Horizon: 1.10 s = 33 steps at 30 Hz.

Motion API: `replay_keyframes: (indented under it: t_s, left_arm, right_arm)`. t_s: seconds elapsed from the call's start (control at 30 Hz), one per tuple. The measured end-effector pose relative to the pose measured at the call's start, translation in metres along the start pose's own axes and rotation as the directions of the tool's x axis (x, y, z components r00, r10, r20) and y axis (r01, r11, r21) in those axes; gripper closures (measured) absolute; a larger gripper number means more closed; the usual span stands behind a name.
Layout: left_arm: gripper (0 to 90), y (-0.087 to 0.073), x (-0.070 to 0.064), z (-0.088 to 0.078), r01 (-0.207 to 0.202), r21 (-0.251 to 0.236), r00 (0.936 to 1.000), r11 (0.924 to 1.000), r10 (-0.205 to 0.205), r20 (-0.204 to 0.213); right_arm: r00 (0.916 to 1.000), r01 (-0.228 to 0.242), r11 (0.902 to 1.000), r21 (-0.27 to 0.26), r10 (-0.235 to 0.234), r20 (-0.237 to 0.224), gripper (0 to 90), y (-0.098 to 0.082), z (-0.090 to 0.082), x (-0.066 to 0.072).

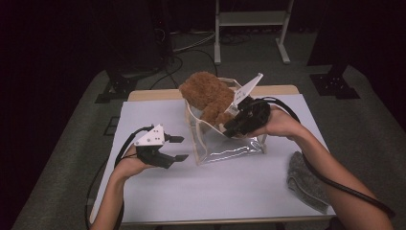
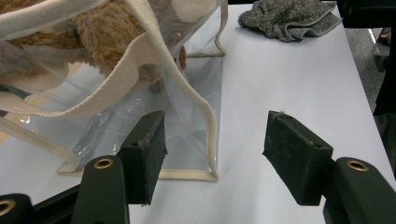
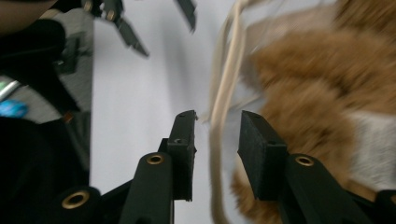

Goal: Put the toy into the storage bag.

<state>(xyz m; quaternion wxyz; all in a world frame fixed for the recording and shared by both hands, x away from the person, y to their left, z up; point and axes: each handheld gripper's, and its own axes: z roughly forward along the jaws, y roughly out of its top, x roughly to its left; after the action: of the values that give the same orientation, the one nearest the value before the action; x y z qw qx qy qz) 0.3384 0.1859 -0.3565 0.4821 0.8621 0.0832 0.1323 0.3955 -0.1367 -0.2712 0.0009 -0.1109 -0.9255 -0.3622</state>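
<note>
A clear plastic tote bag (image 1: 230, 148) with cream trim stands mid-table, and a brown plush bear (image 1: 206, 93) sticks out of its top. My right gripper (image 1: 229, 125) reaches into the bag's mouth from the right. In the right gripper view its jaws (image 3: 217, 140) stand apart with the cream strap (image 3: 223, 102) running between them, the pads not pressing it, and the plush (image 3: 317, 70) just beyond. My left gripper (image 1: 181, 147) hovers open to the left of the bag. In the left gripper view, its jaws (image 2: 215, 149) hold nothing, near the bag's lower corner (image 2: 205, 172).
A grey knitted cloth (image 1: 306, 179) lies near the table's right front edge, also in the left gripper view (image 2: 289, 18). The white table top (image 1: 215, 191) spreads in front of the bag. A metal frame (image 1: 251, 28) stands on the floor behind.
</note>
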Motion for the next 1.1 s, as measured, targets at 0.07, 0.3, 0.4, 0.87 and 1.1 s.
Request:
replay_keyframes:
  t_s: [0.07, 0.3, 0.4, 0.87, 1.1]
  left_arm:
    - [37.6, -0.001, 0.0, -0.001, 0.0, 0.001, 1.0, 1.0, 0.0, -0.001]
    - [37.6, 0.0, -0.002, -0.002, -0.005, -0.012, 1.0, 0.9999, 0.005, 0.002]
    - [37.6, 0.003, -0.002, 0.0, -0.008, -0.013, 1.0, 0.9999, 0.008, 0.004]
    - [38.4, 0.034, -0.003, 0.02, -0.061, -0.025, 0.9979, 0.9978, 0.061, 0.023]
    - [39.8, 0.051, 0.001, 0.024, -0.093, -0.038, 0.9954, 0.9949, 0.094, 0.02]
  right_arm:
    - [0.9978, 0.037, 0.9993, 0.001, -0.037, 0.054, 65.0, 0.004, -0.002, 0.001]
    - [0.9804, 0.057, 0.996, 0.068, -0.069, 0.184, 74.0, 0.005, 0.008, -0.009]
    - [0.9739, 0.056, 0.9927, 0.106, -0.078, 0.213, 80.0, 0.005, 0.022, -0.016]
    - [0.9777, 0.046, 0.9936, 0.103, -0.066, 0.199, 72.4, 0.009, 0.022, -0.013]
    - [0.9782, 0.046, 0.9964, 0.072, -0.059, 0.199, 68.9, 0.007, 0.007, -0.01]
